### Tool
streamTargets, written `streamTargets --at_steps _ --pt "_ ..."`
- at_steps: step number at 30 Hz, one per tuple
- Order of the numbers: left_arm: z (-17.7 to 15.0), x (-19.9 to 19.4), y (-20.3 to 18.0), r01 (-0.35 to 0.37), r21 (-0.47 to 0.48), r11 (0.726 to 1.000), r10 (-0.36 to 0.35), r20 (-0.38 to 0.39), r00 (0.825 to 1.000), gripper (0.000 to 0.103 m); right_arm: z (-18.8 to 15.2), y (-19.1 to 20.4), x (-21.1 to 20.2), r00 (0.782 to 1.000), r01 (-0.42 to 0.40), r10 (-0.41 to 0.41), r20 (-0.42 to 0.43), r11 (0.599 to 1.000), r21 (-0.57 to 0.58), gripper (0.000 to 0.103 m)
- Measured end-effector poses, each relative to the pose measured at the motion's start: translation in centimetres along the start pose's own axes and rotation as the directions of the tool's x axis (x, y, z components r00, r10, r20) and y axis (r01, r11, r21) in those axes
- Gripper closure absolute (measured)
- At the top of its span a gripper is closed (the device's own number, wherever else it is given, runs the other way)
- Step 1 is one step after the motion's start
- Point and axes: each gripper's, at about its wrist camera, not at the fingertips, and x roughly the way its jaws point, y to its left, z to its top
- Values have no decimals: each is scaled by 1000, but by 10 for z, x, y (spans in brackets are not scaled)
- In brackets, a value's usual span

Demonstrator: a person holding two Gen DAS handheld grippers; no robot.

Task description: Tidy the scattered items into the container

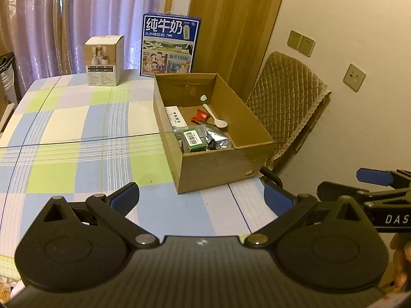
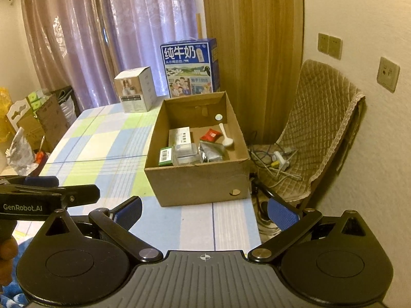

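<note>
The left gripper (image 1: pixel 201 200) and the right gripper (image 2: pixel 204 211) are both spread wide and hold nothing, near the cardboard box (image 2: pixel 195 182). Inside the box lie a white spoon (image 1: pixel 215 119), a red packet (image 2: pixel 211 135) and a green carton (image 1: pixel 194 138).

Dim warm indoor light, both views yellowish, heavy fisheye warp.

Daylight leaks through the curtains (image 1: pixel 77 20) at the back, pale purple there, no hard glare. The wall (image 1: pixel 346 25) is evenly lit, cream-yellow. The box (image 1: pixel 213 133) throws a soft shadow inside its near wall, and its contents are dark and a bit noisy, small print unreadable. The tablecloth (image 1: pixel 77 133) has soft, weak shadows. Straight lines bow near the edges: the wooden panel (image 2: pixel 251 51) curves, corners vignette to black. Centre is fairly sharp; edges are soft, with a blurred hand (image 1: pixel 400 259) at the frame border. Compression grain throughout.
</note>
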Motion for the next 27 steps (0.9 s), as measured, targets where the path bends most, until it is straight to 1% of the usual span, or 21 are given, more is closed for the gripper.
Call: streamTargets --at_steps 7,27 --pt "-2 4 1 -20 2 1000 20 -7 1000 1 0 -1 4 1000 -5 5 -12 1000 5 2" --pt "1 6 3 -38 -2 999 38 -2 999 1 3 2 12 1000 -13 13 -16 1000 -2 2"
